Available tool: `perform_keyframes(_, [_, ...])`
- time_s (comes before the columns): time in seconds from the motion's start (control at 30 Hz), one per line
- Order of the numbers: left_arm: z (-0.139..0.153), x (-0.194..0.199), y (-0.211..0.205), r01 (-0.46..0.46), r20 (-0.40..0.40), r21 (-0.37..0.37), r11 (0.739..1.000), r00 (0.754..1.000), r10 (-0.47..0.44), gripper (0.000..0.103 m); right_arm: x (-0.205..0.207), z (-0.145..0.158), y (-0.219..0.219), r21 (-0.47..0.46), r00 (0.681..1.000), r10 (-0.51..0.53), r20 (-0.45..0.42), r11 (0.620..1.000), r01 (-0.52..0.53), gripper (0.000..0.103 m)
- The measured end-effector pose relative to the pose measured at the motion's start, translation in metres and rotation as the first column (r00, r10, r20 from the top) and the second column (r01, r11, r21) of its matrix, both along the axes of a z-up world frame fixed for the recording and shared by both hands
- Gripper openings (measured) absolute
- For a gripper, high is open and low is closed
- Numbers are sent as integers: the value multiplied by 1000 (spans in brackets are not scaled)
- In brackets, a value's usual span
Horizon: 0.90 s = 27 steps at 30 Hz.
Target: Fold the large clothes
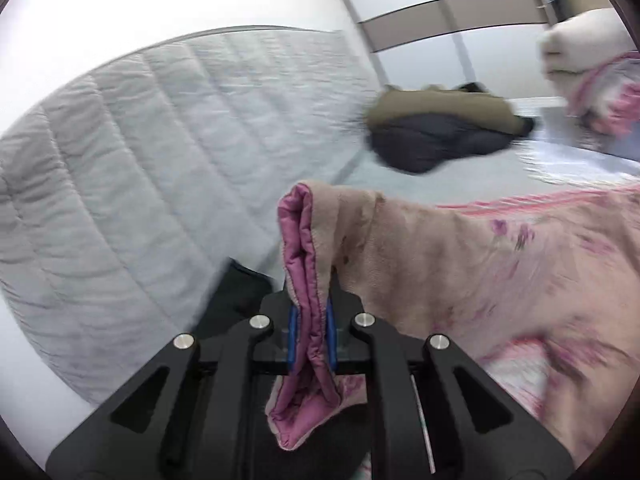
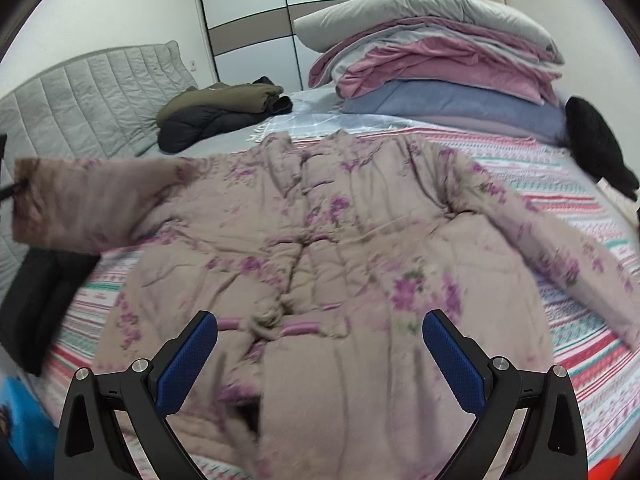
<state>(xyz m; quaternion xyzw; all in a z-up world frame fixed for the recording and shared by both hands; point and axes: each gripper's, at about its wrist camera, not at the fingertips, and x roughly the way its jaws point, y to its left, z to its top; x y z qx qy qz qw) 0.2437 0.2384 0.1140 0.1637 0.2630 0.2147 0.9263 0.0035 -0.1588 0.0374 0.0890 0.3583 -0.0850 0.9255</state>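
Robe (image 2: pixel 320 240), padded, dusty-pink with purple flower print, lies front-up and spread flat on the striped bedspread (image 2: pixel 580 216), collar toward the stacked bedding (image 2: pixel 432 60), hem toward the right-wrist camera. One sleeve (image 2: pixel 560 256) lies out across the stripes; the other sleeve (image 2: pixel 88 204) is lifted off the bed, held out level past the bed's edge, magenta lining showing at the cuff (image 1: pixel 304 280). Bare striped cover shows around the robe on both sides; folded dark and olive jackets (image 2: pixel 216 112) sit well apart near the grey quilted headboard (image 2: pixel 80 96). Left gripper (image 1: pixel 312 340) pinches the cuff between its blue pads, fingers pressed onto the fabric. Right gripper (image 2: pixel 320 364) hangs over the hem, fingers spread wide, touching nothing.
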Motion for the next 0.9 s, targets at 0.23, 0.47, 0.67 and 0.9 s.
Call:
perform_keyframes(0.23, [-2, 69, 56, -150, -9, 20, 989, 989, 150, 13, 11, -9, -23, -5, 999, -7, -44, 1000, 6, 103])
perform_keyframes(0.47, [-46, 120, 74, -225, -38, 19, 974, 974, 225, 16, 13, -11, -32, -85, 998, -50, -48, 995, 46, 103])
perform_keyframes(0.67, [-76, 119, 61, -168, -75, -43, 985, 983, 165, 79, 18, -14, -36, -72, 995, -78, -55, 995, 74, 103])
perform_keyframes(0.9, [-83, 73, 12, -39, -198, -167, 985, 980, 6, 81, 17, -15, -40, -77, 992, -116, -54, 991, 112, 103])
